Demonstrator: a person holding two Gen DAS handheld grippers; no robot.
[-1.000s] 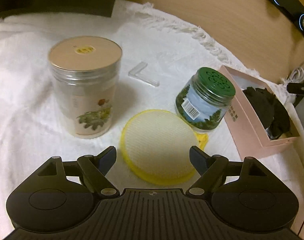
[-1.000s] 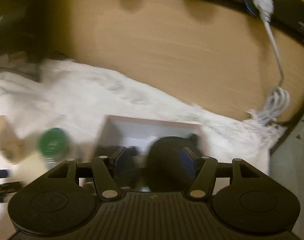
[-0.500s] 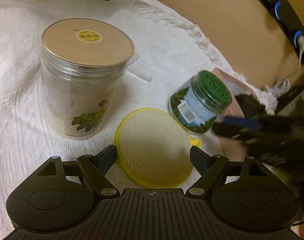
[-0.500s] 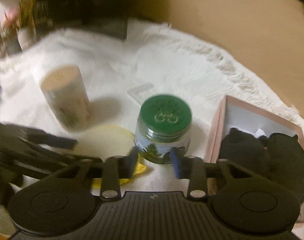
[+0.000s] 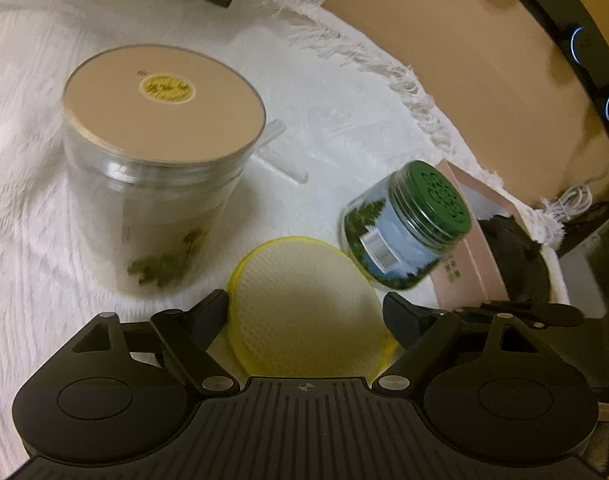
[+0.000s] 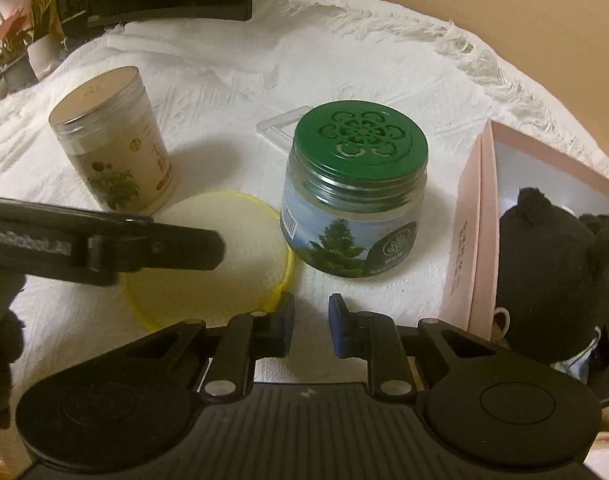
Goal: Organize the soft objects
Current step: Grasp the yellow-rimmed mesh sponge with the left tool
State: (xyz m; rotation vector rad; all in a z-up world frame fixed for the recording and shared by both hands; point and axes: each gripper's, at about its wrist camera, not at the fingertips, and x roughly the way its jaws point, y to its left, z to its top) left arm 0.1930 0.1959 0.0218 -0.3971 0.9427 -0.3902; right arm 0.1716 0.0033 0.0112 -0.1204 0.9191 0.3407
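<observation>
A round yellow sponge pad lies flat on the white cloth. My left gripper is open, with one finger on each side of the pad, low over it. The pad also shows in the right wrist view, with the left gripper's finger across it. My right gripper has its jaws nearly closed with a small gap and holds nothing, just in front of the green-lidded jar. A black plush toy lies in the pink box at right.
A tall clear jar with a tan lid stands left of the pad. The green-lidded jar stands to its right, beside the pink box. A clear plastic angle piece lies behind. A white cable lies on the wooden desk.
My right gripper swung left from the pink box to face the jar, and its jaws narrowed. My left gripper moved closer and lower over the yellow pad.
</observation>
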